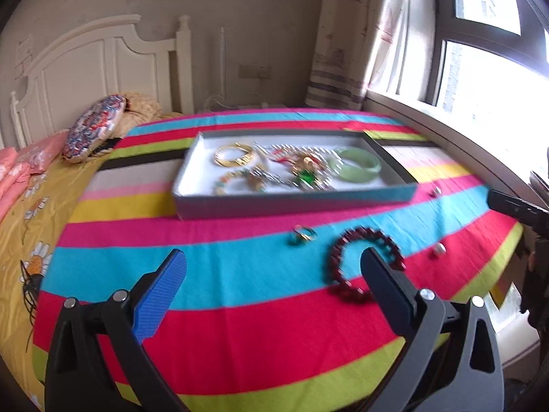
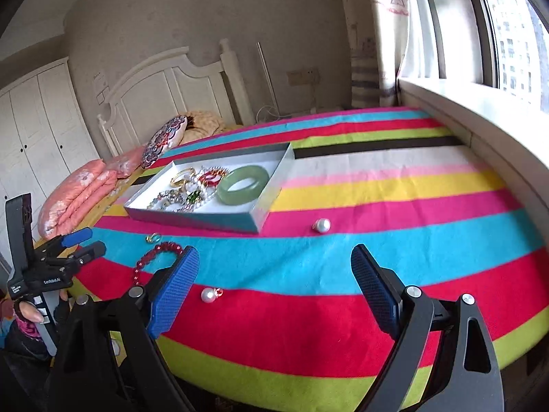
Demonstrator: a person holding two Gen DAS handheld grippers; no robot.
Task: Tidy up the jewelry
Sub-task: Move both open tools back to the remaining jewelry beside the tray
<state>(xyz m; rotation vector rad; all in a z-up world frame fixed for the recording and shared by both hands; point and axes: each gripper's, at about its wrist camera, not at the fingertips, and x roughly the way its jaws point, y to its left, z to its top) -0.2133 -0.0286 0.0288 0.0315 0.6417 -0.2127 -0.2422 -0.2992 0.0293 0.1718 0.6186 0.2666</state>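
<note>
A grey tray point(image 1: 295, 202) on the striped cloth holds a green jade bangle point(image 1: 357, 164), a gold bangle point(image 1: 235, 156) and several tangled pieces. In front of it lie a small ring point(image 1: 303, 234), a red bead bracelet point(image 1: 338, 261) and two pearl earrings point(image 1: 438, 250) point(image 1: 436, 191). My left gripper point(image 1: 273, 252) hovers open over the cloth, its right finger covering part of the bracelet. My right gripper point(image 2: 274, 250) is open and empty, with one pearl earring point(image 2: 207, 295) just inside its left finger and the other pearl point(image 2: 322, 225) beyond, near the tray point(image 2: 192, 218).
The striped cloth point(image 2: 343, 326) covers a raised surface beside a bed with pink pillows point(image 2: 79, 192) and a white headboard point(image 1: 103, 65). A window sill point(image 2: 480, 127) runs along the right edge. A gloved hand point(image 2: 31, 312) holds the left gripper point(image 2: 84, 243) at the left.
</note>
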